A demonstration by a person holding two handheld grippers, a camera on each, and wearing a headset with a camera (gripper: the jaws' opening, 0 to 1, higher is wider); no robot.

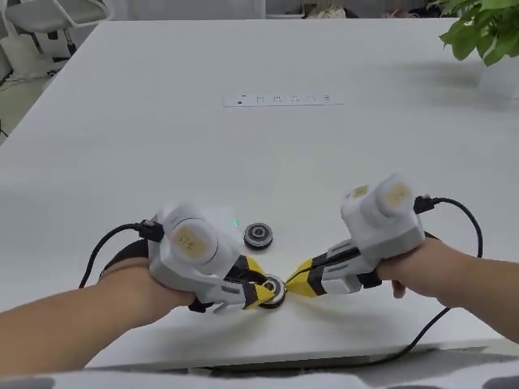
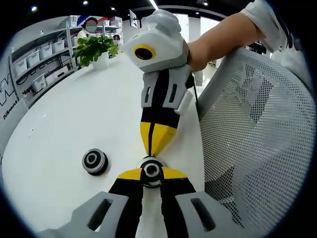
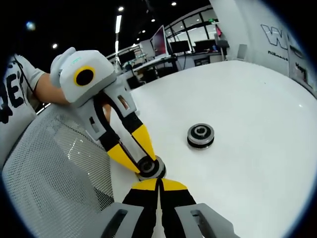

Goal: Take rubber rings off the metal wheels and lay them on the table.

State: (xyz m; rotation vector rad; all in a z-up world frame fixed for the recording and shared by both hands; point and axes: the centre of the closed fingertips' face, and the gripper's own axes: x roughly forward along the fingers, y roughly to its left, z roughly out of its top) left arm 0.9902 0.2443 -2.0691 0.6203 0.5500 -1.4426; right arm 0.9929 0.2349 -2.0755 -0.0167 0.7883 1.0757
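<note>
Nearest, at the tabletop's [image 1: 162,121] six o'clock, the left gripper [image 1: 263,292] clamps its fingers on the wheel [image 1: 272,290], so the right gripper [image 1: 290,285], fingers together at its three-o'clock rim, should pinch only the rubber ring [image 3: 148,175] and peel outward.

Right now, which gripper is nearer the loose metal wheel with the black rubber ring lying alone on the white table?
Left. The left gripper sits close beside the loose wheel; the right gripper lies farther off, on the far side of the held wheel.
</note>
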